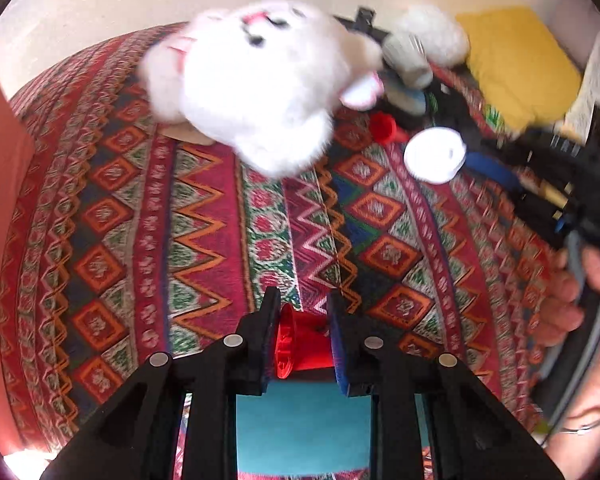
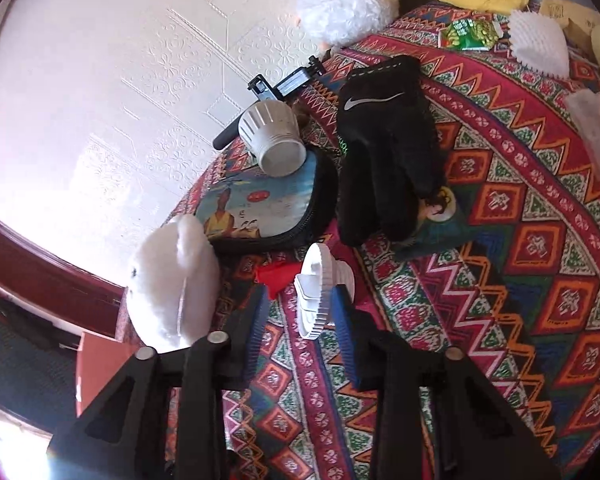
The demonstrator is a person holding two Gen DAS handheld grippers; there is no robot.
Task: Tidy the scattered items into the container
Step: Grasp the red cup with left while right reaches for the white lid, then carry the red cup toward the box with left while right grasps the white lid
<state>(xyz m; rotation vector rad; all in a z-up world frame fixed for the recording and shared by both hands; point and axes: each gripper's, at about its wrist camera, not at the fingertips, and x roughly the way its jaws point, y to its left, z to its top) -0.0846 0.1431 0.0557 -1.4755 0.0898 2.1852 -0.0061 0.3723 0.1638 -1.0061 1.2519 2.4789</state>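
Note:
My left gripper (image 1: 302, 320) is shut on a red plastic funnel-shaped piece (image 1: 300, 340), held above the patterned bedspread (image 1: 204, 208). A white plush cat (image 1: 256, 84) lies ahead of it on the bed. My right gripper (image 2: 300, 300) is open, its fingers either side of a white ribbed plastic lid (image 2: 320, 292); the lid also shows in the left wrist view (image 1: 434, 154). A second red piece (image 2: 274, 274) lies just beyond the lid, and also shows in the left wrist view (image 1: 384, 128). A red container wall (image 1: 0, 184) stands at the far left.
A black Nike glove (image 2: 388, 148), a printed zip pouch (image 2: 268, 204), a grey ribbed cap (image 2: 274, 136) and a black clamp (image 2: 284, 84) lie beyond the lid. A fluffy white toy (image 2: 344, 4), yellow cushion (image 1: 516, 64) and white spiky piece (image 2: 538, 42) sit further back.

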